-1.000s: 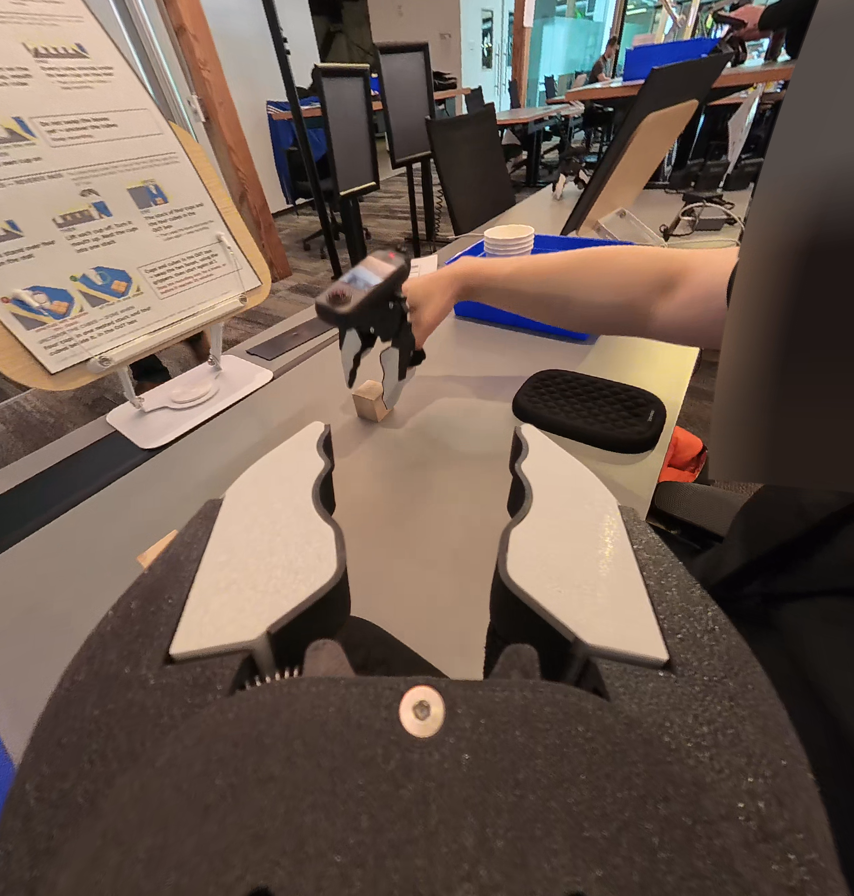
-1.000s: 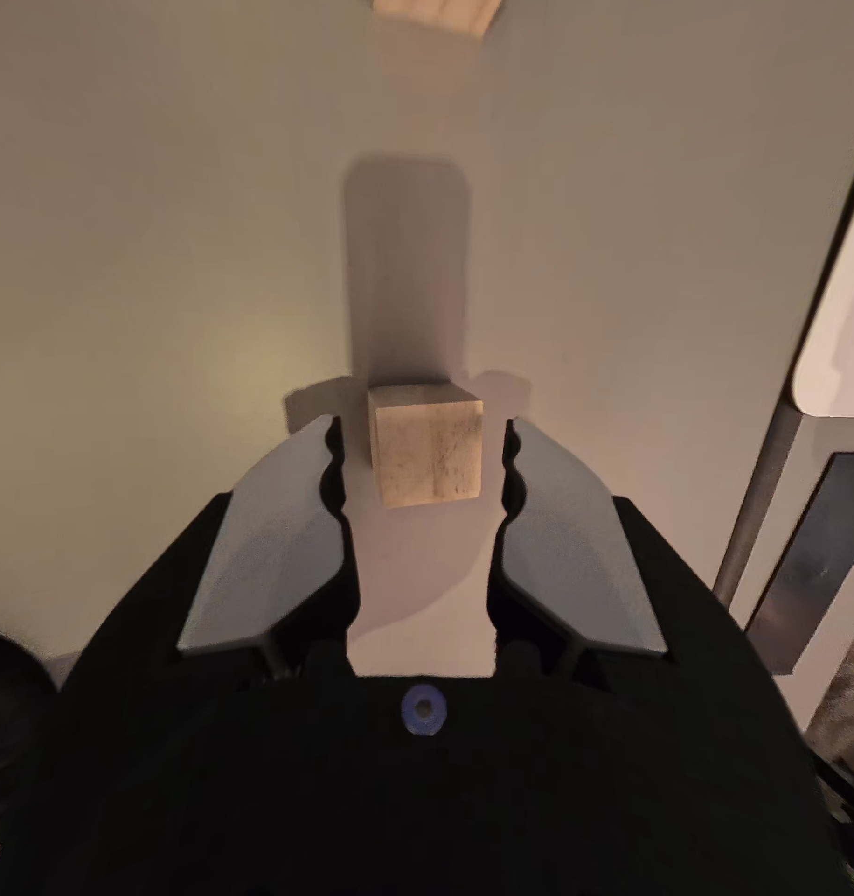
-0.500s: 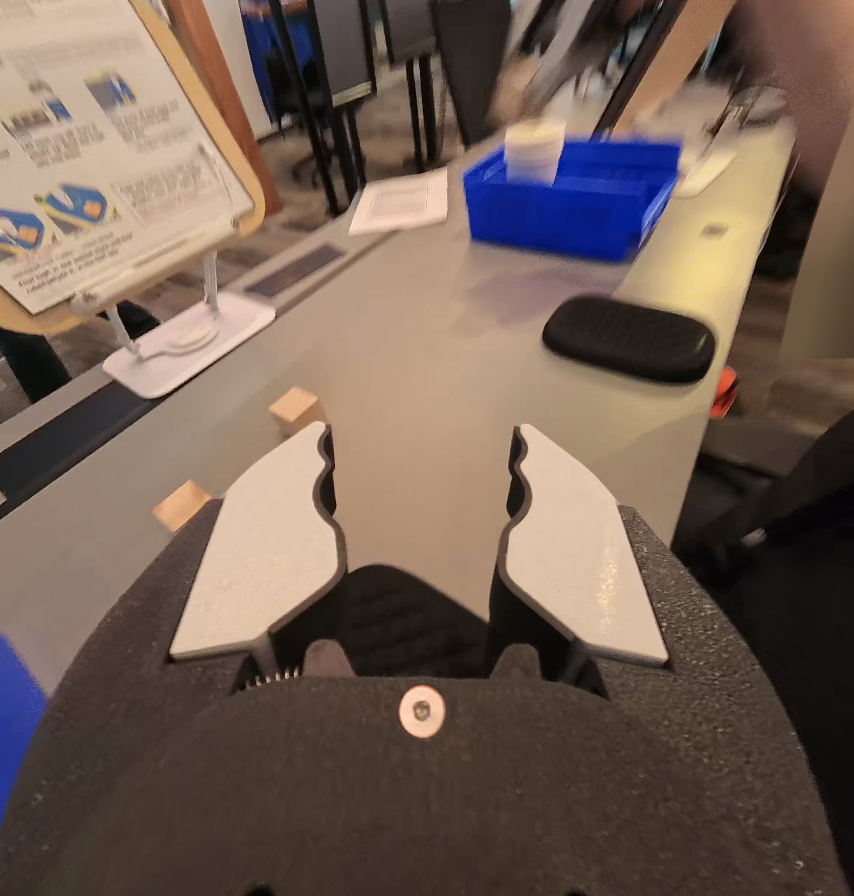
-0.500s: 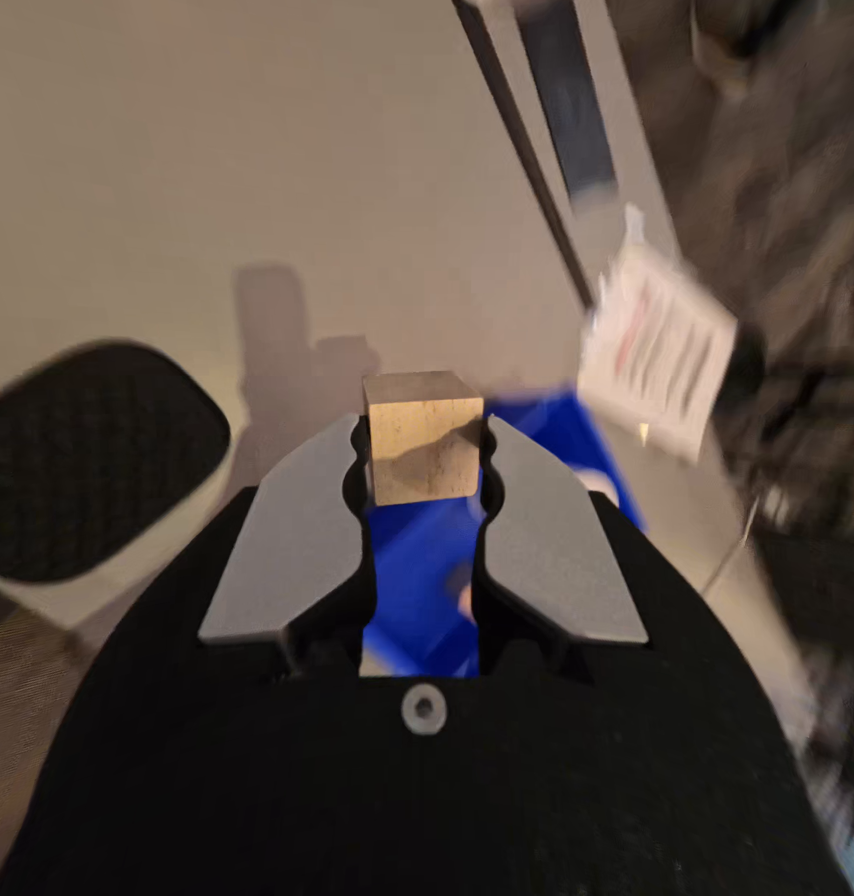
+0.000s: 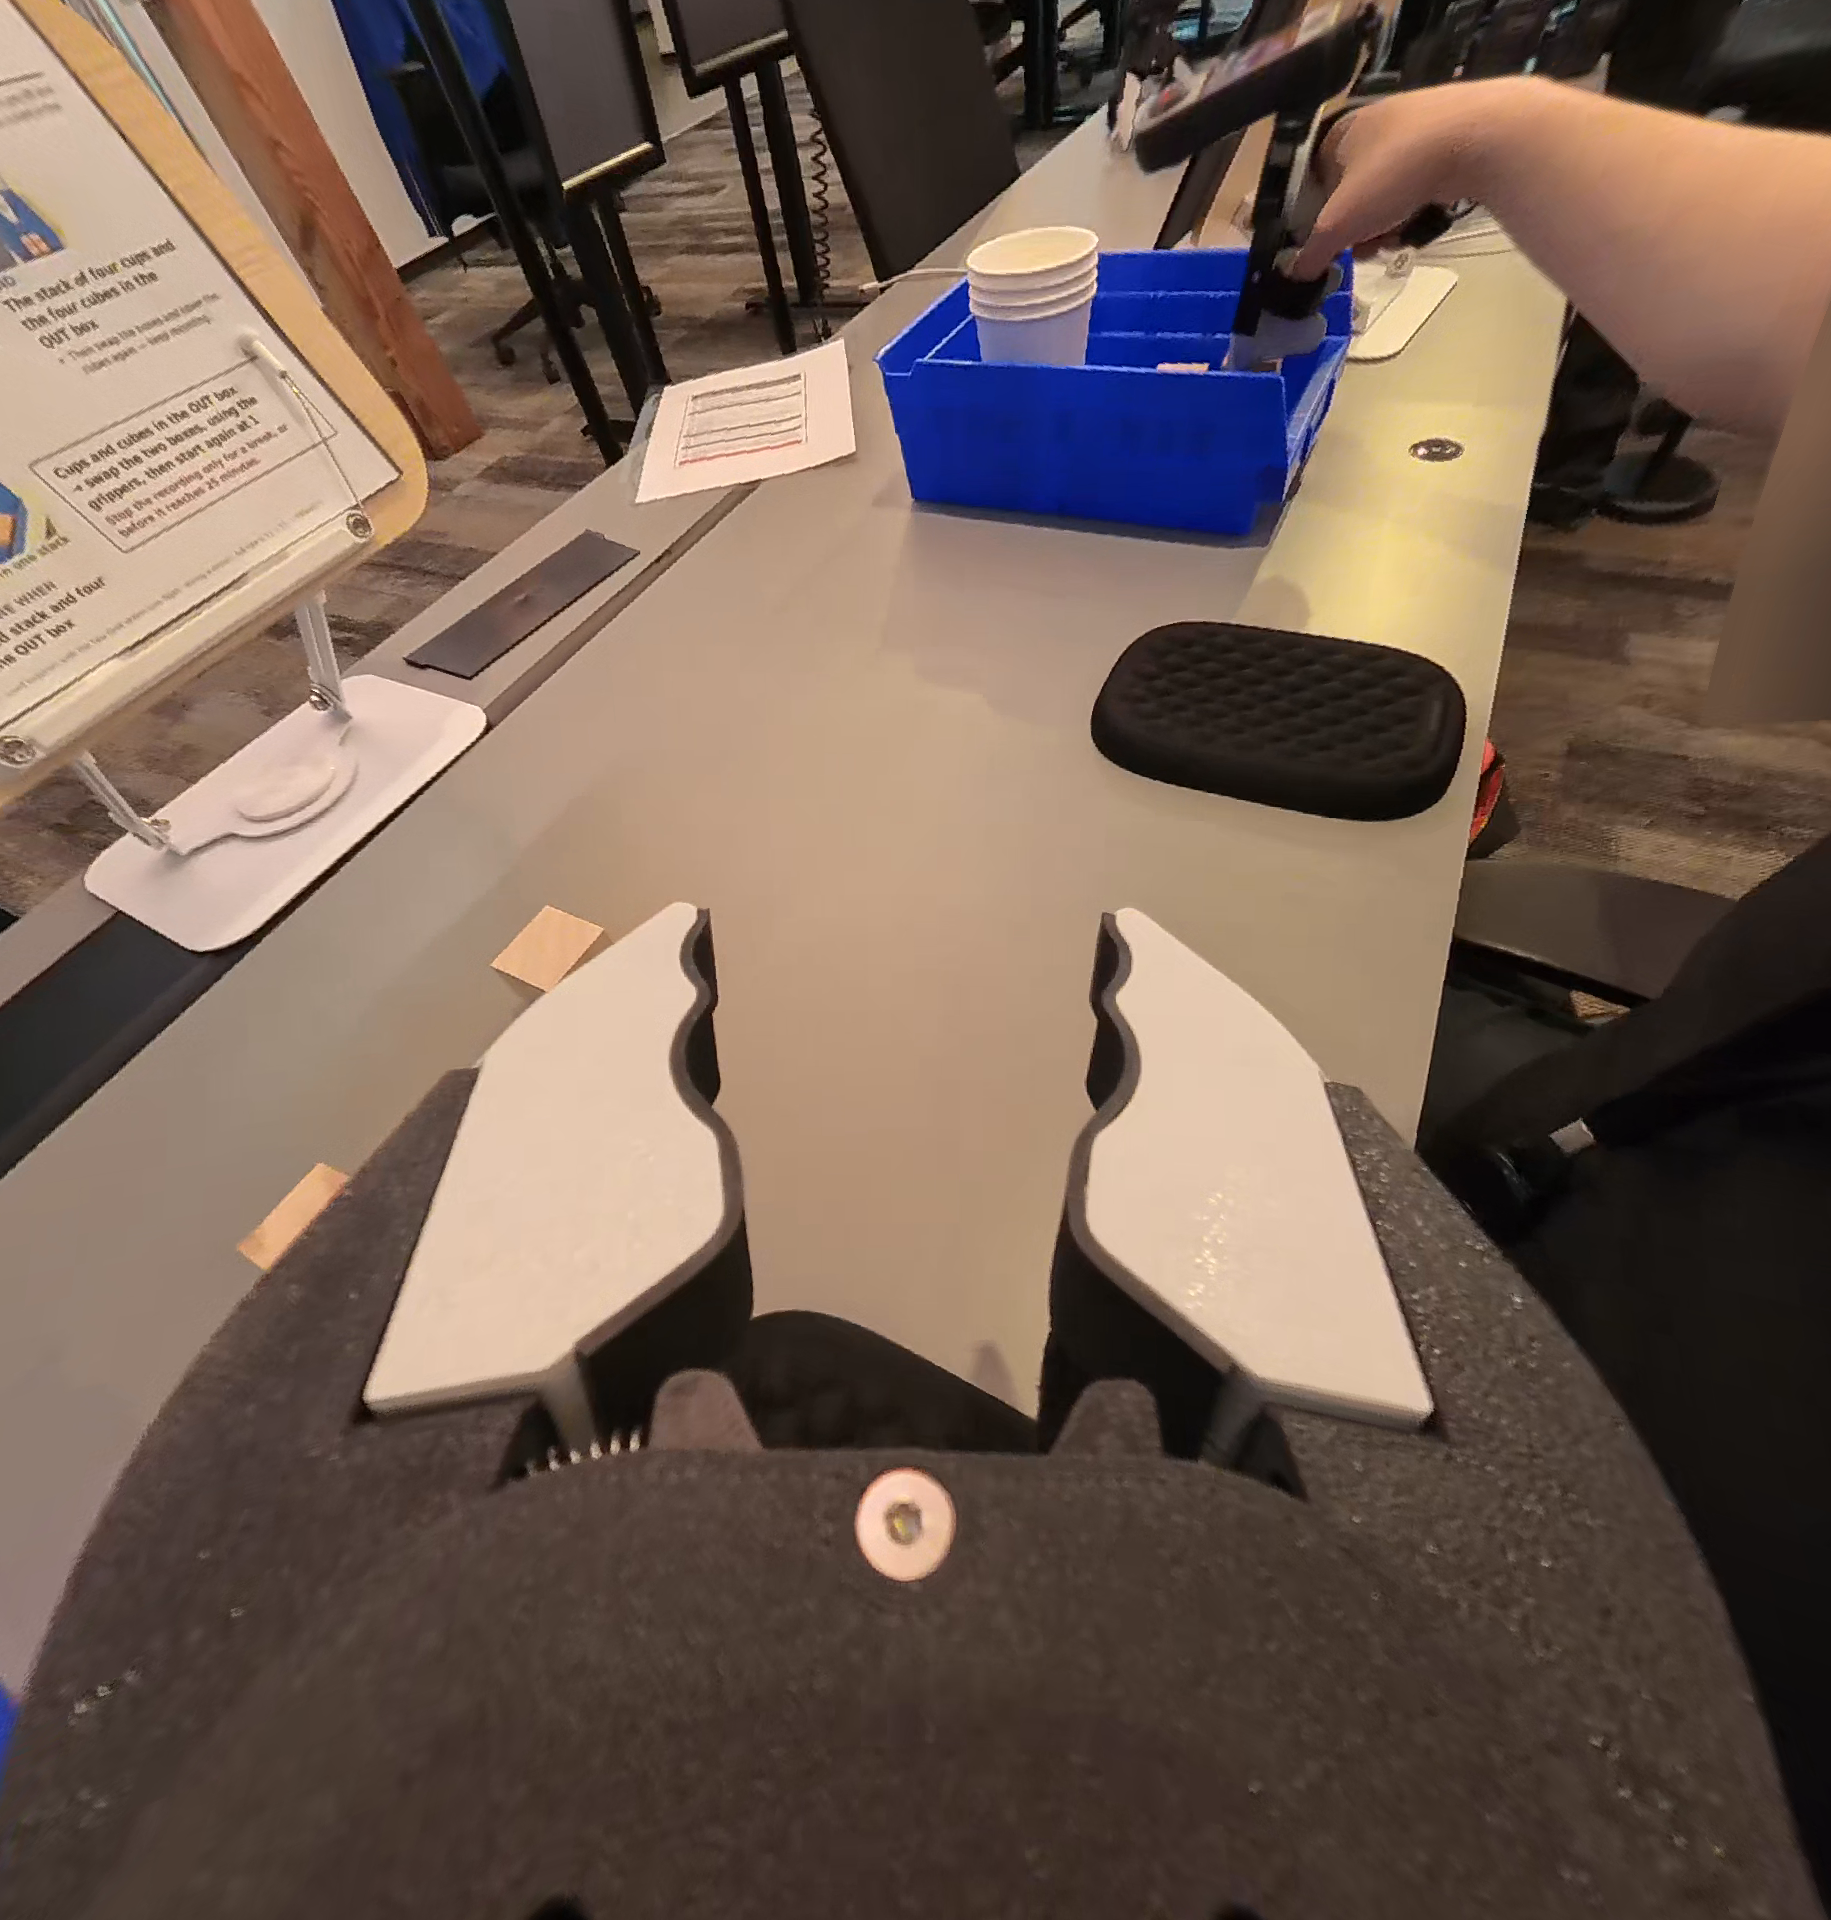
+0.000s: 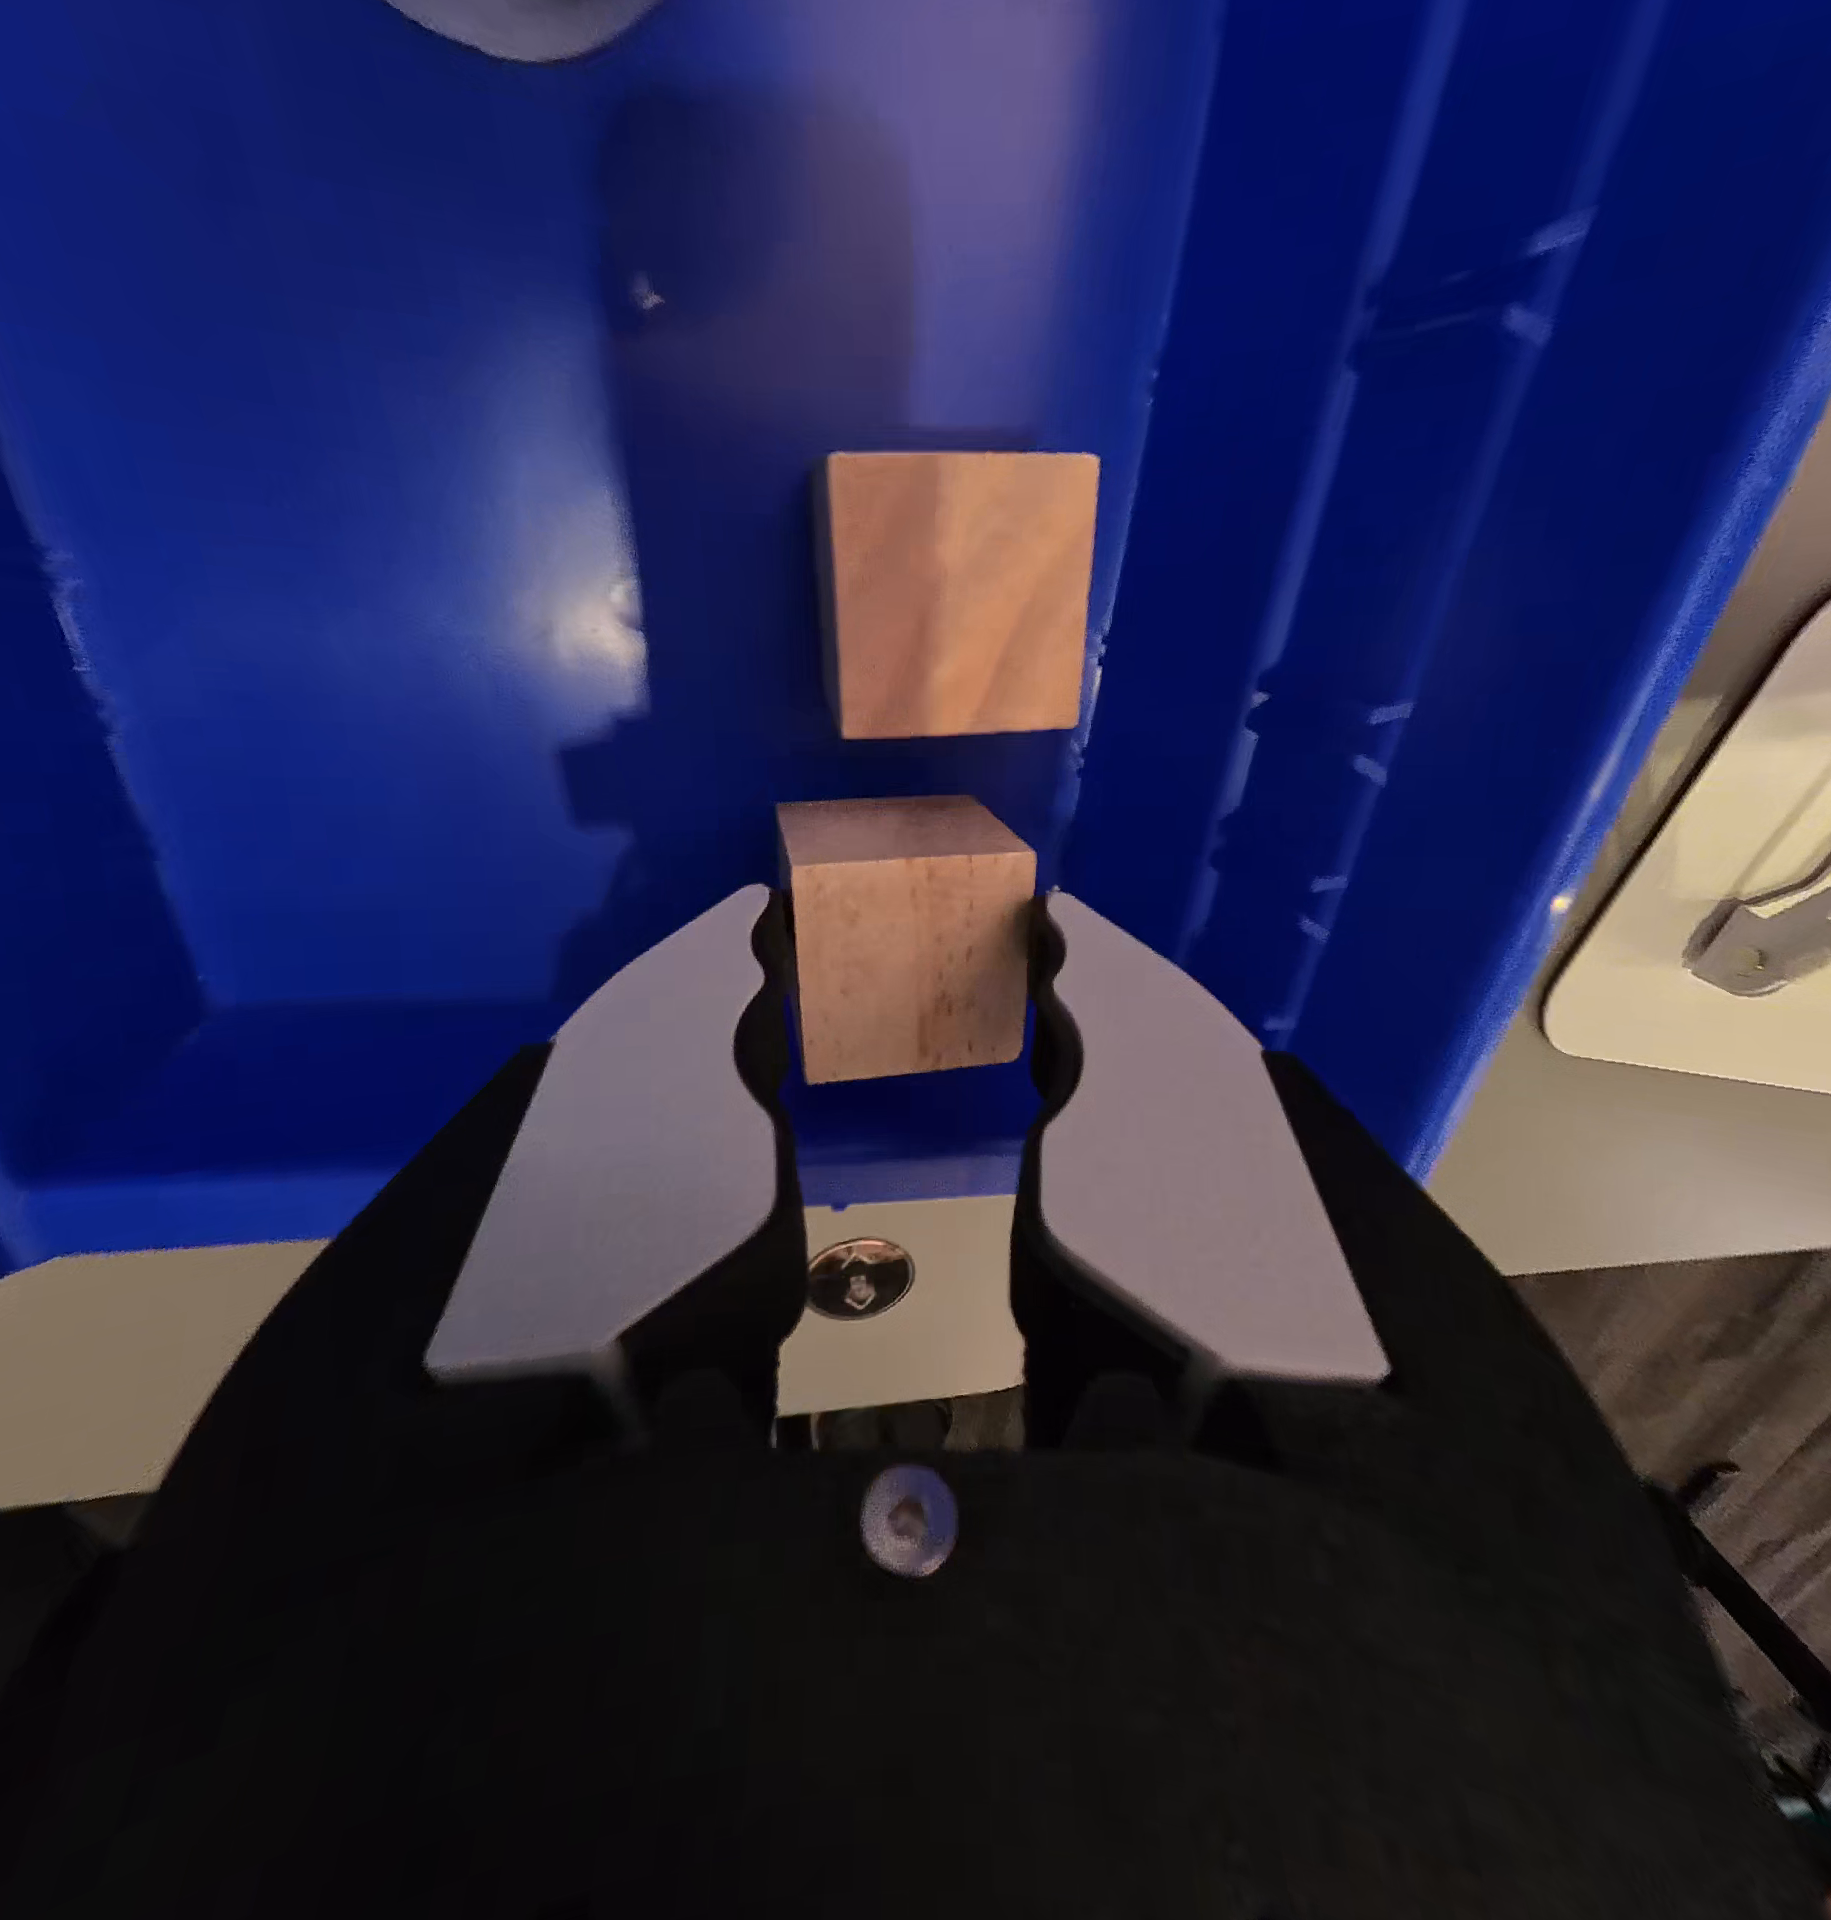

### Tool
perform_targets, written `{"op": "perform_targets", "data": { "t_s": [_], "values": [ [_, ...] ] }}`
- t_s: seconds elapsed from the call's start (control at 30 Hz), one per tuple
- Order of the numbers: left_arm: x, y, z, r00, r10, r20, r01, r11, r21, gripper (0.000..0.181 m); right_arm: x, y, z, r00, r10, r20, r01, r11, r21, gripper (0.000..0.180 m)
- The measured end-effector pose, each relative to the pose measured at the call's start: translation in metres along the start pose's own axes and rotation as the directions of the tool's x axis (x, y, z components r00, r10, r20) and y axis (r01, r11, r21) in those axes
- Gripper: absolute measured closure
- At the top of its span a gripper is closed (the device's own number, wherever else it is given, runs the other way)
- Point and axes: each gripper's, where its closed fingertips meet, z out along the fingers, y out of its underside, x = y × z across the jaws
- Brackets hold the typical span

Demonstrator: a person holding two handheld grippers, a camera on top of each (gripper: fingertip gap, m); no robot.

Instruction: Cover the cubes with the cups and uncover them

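My right gripper (image 6: 906, 914) is shut on a wooden cube (image 6: 906, 940) and holds it inside the blue bin (image 6: 319, 520), just short of a second wooden cube (image 6: 958, 592) that lies on the bin floor. In the left wrist view that gripper (image 5: 1269, 343) reaches down into the far bin (image 5: 1087, 447), next to a stack of white paper cups (image 5: 1036, 296). My left gripper (image 5: 900, 925) is open and empty above the grey table (image 5: 838, 727). Two more wooden cubes (image 5: 547, 945) (image 5: 293, 1216) lie on the table left of it.
A black wrist pad (image 5: 1280, 717) lies near the table's right edge. A document stand (image 5: 267, 790) with an instruction sheet is at the left. A printed paper (image 5: 750, 421) lies beside the bin. Chairs and desks stand beyond.
My right gripper closed on a cube on the table, lifted it and carried it into the blue bin. My left gripper stayed open and its view shifted toward the bin.
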Motion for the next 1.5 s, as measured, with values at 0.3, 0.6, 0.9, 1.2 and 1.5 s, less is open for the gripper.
{"op": "perform_targets", "data": {
  "t_s": [0.3,0.6,0.9,1.2,1.5],
  "values": [
    [0.006,0.001,-0.020,0.999,-0.014,0.039,0.013,1.000,0.026,0.111,0.000,0.002,-0.005,1.000,0.028,0.001,-0.028,0.998,0.059,0.128],
    [-0.004,0.011,-0.040,0.992,-0.058,0.113,0.050,0.996,0.074,0.112,-0.275,-0.116,-0.249,0.733,-0.677,-0.056,0.506,0.489,0.710,0.130],
    [-0.025,0.028,-0.051,0.976,-0.149,0.159,0.133,0.986,0.105,0.112,-0.561,-0.197,-0.137,0.182,-0.966,-0.185,0.851,0.061,0.522,0.117],
    [-0.022,0.022,-0.061,0.976,-0.160,0.149,0.135,0.978,0.161,0.113,-0.605,-0.218,-0.067,0.140,-0.987,-0.072,0.922,0.103,0.373,0.129],
    [-0.009,0.027,-0.057,0.985,-0.137,0.104,0.120,0.981,0.155,0.114,-0.526,-0.182,-0.218,0.353,-0.932,-0.087,0.709,0.206,0.675,0.135]
  ]
}}
